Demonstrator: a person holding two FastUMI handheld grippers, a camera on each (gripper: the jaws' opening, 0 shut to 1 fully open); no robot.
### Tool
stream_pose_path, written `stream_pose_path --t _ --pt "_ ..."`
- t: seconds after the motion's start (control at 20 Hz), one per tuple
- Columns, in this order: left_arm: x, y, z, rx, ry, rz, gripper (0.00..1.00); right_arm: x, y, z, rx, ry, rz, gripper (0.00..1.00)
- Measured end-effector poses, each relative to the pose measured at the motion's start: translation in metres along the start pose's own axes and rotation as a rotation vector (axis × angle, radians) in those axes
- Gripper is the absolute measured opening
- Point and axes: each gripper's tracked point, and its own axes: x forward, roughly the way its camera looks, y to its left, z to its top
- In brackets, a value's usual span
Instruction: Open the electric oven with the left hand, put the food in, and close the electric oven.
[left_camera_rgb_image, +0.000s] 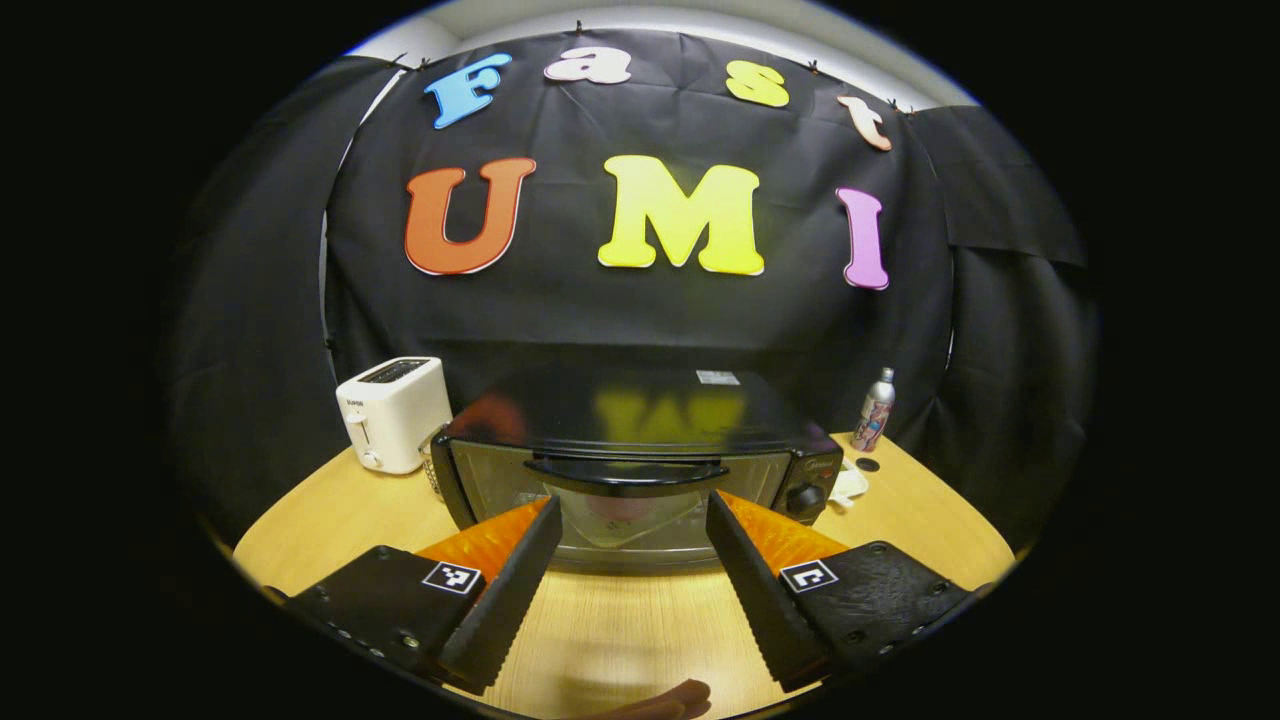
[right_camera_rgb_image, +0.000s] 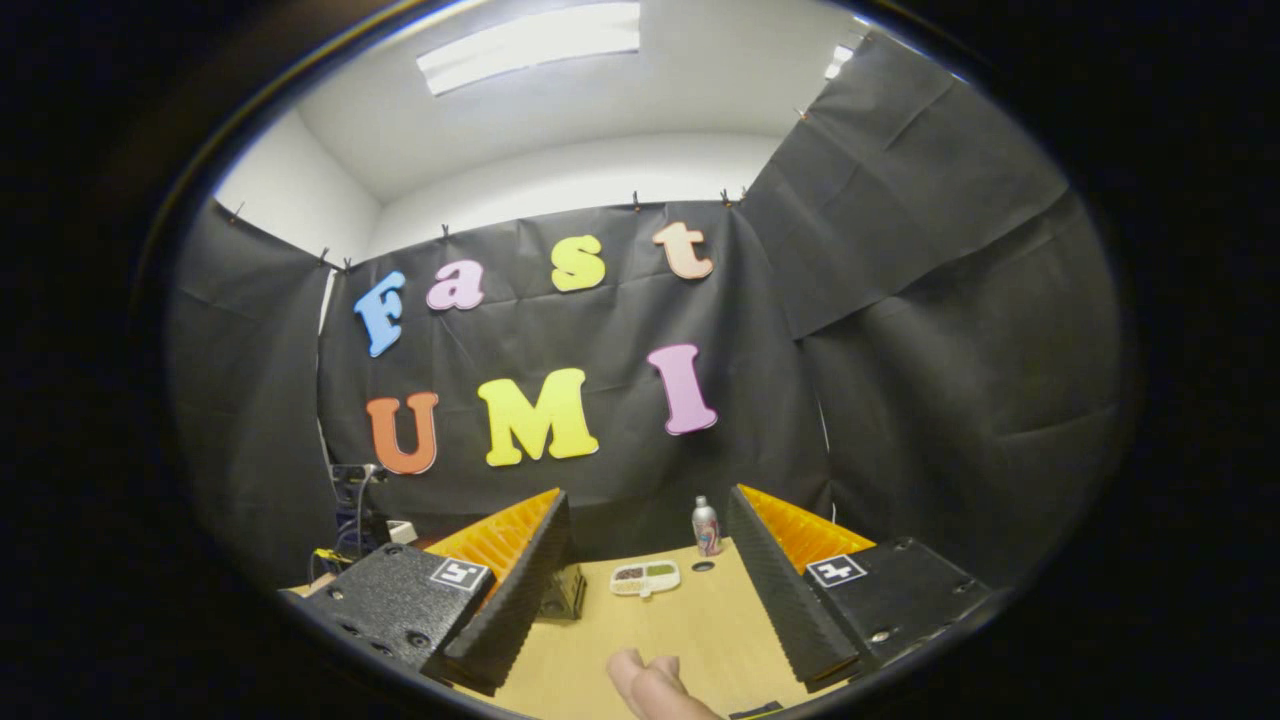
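Both my grippers held open above the round pale wooden desk (left_camera_rgb_image: 620, 620), with the black glass-fronted electric oven (left_camera_rgb_image: 630, 470) shut ahead of my left one.

In the left gripper view my left gripper (left_camera_rgb_image: 630, 590) has its jaws spread wide with nothing between them, aimed at the oven's curved black door handle (left_camera_rgb_image: 625, 478), short of touching it. The oven stands toward the desk's far edge, a white plastic toaster (left_camera_rgb_image: 393, 412) just beside its left side and a slim silver spray bottle (left_camera_rgb_image: 875, 408) near the far right edge. In the right gripper view my right gripper (right_camera_rgb_image: 645, 590) is likewise parted and empty, and between its fingers, farther along the desk, lies a small white tray of food (right_camera_rgb_image: 645, 577) close to the bottle.
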Motion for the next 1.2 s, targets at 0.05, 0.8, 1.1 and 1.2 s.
stream_pose_path --t 0.05,0.8,1.1,1.2 --pt "-0.005 -0.001 0.006 0.009 -0.015 0.003 0.93 0.000 0.000 0.001 -0.002 0.004 0.001 0.96" --pt "-0.229 -0.060 0.096 0.066 -0.277 -0.050 0.87 -0.044 0.002 0.040 -0.124 -0.057 -0.047 1.00" --pt "-0.303 -0.057 0.112 0.091 -0.408 0.003 0.95 -0.063 0.003 0.049 -0.145 -0.064 -0.042 0.96" --pt "-0.316 -0.053 0.110 0.073 -0.414 0.015 0.95 -0.071 0.007 0.051 -0.144 -0.070 -0.028 0.96"
